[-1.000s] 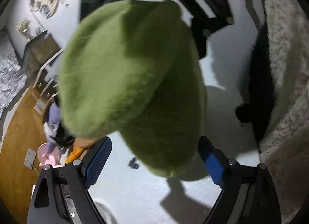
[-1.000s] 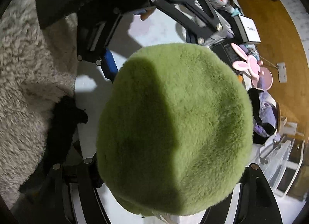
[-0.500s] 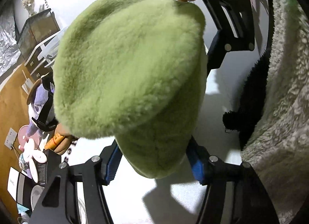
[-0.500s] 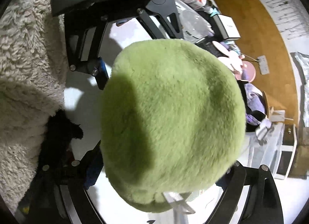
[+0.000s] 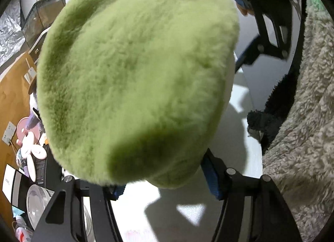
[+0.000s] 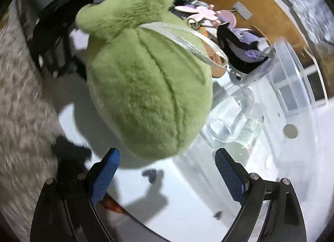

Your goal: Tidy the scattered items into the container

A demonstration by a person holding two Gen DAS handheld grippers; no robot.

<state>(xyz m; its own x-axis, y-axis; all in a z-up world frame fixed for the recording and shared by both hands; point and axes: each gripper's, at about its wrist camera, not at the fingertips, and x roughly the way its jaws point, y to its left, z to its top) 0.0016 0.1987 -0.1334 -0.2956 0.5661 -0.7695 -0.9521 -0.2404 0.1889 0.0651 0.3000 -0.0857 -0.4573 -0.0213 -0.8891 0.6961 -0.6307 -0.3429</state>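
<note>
A glossy white table [image 6: 187, 196] carries everything. A shaggy grey blanket [image 5: 302, 137] covers its right side in the left wrist view, with a black furry piece [image 5: 269, 114] lying along the blanket's edge. At the far side sit a clear plastic container [image 6: 292, 87], a purple soft toy [image 6: 246, 54] and a pink rabbit-eared item [image 6: 200, 11].

1. My left wrist camera looks steeply down along its fingers, so near the green plush toy [image 5: 135, 79] that it fills most of the view.
2. My right wrist camera also tilts down, from the opposite side, a little farther back.
3. Both views share the toy, the white tabletop [image 6: 187, 196] and the grey fleece [image 5: 302, 137].
</note>
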